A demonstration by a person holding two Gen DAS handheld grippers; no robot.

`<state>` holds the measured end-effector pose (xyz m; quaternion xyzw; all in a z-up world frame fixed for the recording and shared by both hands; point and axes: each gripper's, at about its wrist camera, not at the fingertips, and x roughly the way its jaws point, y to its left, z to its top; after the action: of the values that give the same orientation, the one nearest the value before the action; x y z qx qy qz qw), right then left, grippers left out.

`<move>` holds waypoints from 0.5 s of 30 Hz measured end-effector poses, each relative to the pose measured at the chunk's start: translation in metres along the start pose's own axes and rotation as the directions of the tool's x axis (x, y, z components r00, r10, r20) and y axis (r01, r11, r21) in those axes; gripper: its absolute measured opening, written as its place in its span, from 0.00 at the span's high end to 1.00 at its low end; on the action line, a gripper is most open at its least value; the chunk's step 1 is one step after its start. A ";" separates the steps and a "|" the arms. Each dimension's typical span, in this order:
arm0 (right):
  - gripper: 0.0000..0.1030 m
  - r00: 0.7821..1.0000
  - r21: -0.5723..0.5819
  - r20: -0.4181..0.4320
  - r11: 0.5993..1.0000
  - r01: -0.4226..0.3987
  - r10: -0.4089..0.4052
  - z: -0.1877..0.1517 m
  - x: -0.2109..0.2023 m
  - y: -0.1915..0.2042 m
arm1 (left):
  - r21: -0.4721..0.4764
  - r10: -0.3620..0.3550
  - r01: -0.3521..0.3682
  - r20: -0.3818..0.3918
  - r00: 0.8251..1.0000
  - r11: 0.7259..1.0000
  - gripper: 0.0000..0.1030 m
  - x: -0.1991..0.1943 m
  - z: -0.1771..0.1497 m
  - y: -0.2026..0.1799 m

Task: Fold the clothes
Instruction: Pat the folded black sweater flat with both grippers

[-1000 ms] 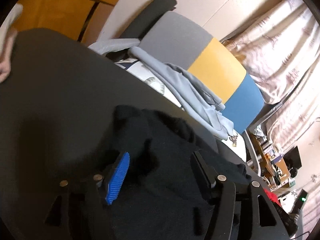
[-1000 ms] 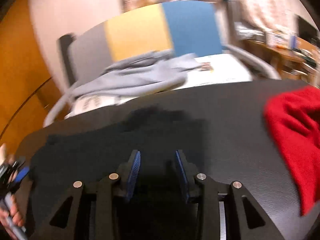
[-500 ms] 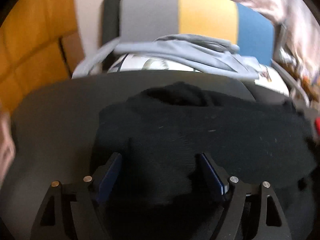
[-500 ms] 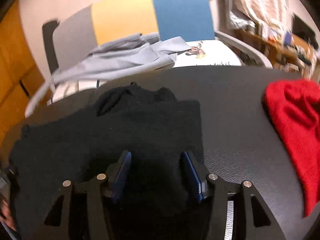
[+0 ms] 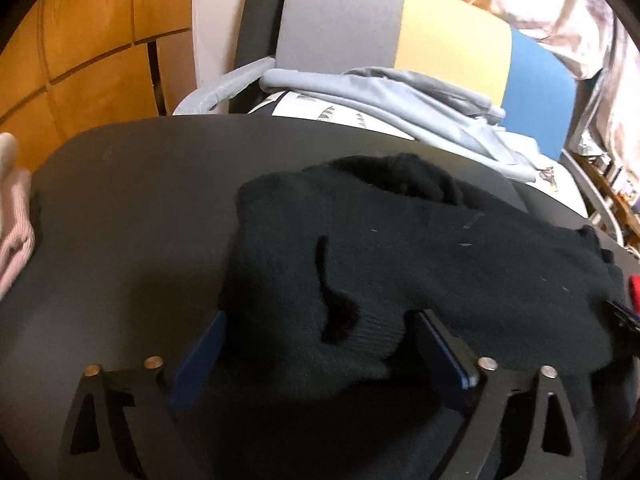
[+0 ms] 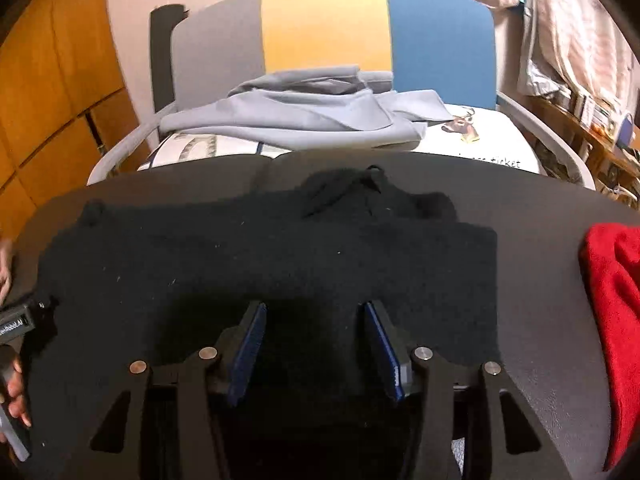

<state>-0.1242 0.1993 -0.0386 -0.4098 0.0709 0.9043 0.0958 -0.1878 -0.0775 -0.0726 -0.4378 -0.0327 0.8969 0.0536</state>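
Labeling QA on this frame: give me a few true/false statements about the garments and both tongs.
1. The black sweater lies on the dark table. True.
2. The right tongs are shut on the sweater. False: they are open, over the fabric.
3. A red garment lies to the right of the sweater. True.
4. The left tongs grip the grey garment. False: they are open at the sweater; the grey one lies on the chair.
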 end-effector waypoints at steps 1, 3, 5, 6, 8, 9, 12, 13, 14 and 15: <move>0.50 1.000 -0.006 0.004 1.000 0.014 -0.014 0.003 0.003 0.001 | -0.011 -0.004 0.004 -0.006 1.000 1.000 0.00 0.006 0.005 0.002; 0.50 0.999 -0.022 0.010 0.999 0.041 -0.040 0.012 0.012 0.004 | -0.024 0.003 -0.003 0.001 1.000 1.000 0.00 0.015 0.016 0.004; 0.50 0.999 -0.023 0.007 0.999 0.046 -0.045 0.023 0.020 0.003 | -0.016 0.012 -0.012 0.005 1.000 1.000 0.00 0.022 0.026 0.000; 0.50 0.999 -0.014 -0.001 0.999 0.032 -0.032 0.027 0.023 0.000 | -0.016 0.009 -0.009 0.003 1.000 1.000 0.00 0.025 0.031 -0.001; 0.50 1.000 0.005 -0.016 1.000 0.006 -0.006 0.037 0.028 -0.006 | -0.023 0.000 0.000 -0.009 1.000 1.000 0.00 0.027 0.039 0.001; 0.50 1.000 0.026 -0.013 1.000 -0.007 0.008 0.037 0.020 -0.010 | -0.033 -0.007 0.006 -0.021 1.000 0.999 0.03 0.023 0.040 0.004; 0.50 0.995 0.086 0.018 0.991 -0.101 0.100 0.020 -0.024 -0.021 | -0.060 -0.069 0.069 -0.001 0.998 0.996 0.07 -0.007 0.028 0.019; 0.50 0.993 0.089 0.015 0.989 -0.122 0.121 0.009 -0.037 -0.021 | -0.055 -0.103 0.103 0.009 0.995 0.993 0.07 -0.021 0.016 0.024; 0.50 0.990 0.090 0.011 0.986 -0.139 0.139 -0.003 -0.050 -0.022 | -0.046 -0.134 0.134 0.013 0.991 0.990 0.07 -0.034 0.004 0.029; 0.50 0.986 0.091 0.000 0.982 -0.166 0.167 -0.019 -0.064 -0.020 | -0.035 -0.158 0.158 0.012 0.987 0.987 0.07 -0.045 -0.007 0.032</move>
<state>-0.0641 0.2076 -0.0037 -0.4009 0.1464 0.9035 0.0381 -0.1570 -0.1148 -0.0451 -0.4304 -0.0838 0.8911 0.1165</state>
